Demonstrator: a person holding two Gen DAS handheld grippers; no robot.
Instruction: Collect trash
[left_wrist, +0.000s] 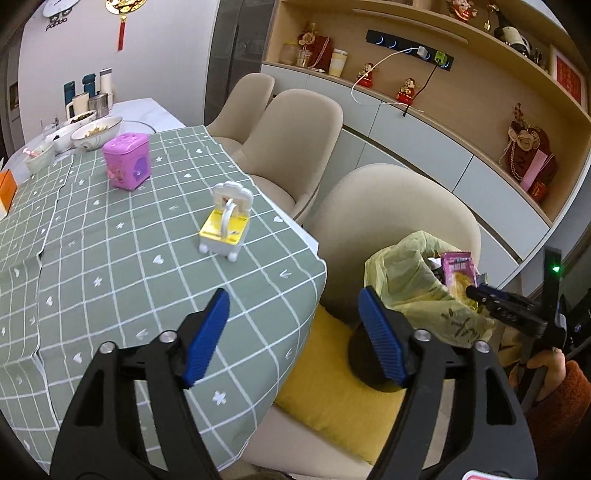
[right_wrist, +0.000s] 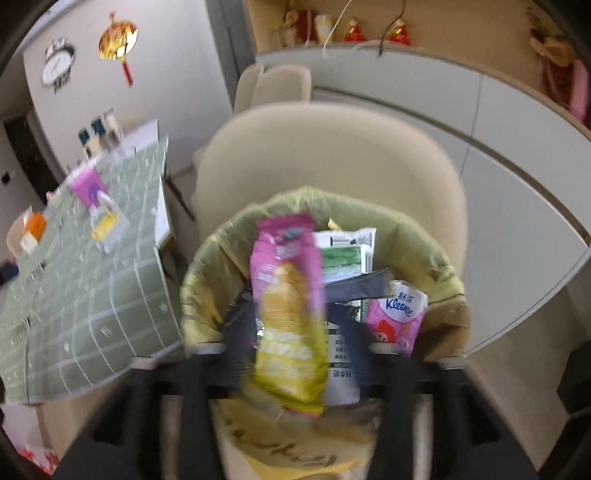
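Left wrist view: the left gripper (left_wrist: 291, 332) tilts down over the rounded corner of the green checked tablecloth (left_wrist: 110, 258), blue pads spread with nothing between them. Beside the table edge, a beige chair (left_wrist: 388, 206) holds a trash bin lined with a yellow bag (left_wrist: 402, 280). The right gripper (right_wrist: 295, 354), blurred, angles down into that bin, its fingers apart; a pink-and-yellow chip packet (right_wrist: 288, 314) lies between them, and whether they touch it is unclear.
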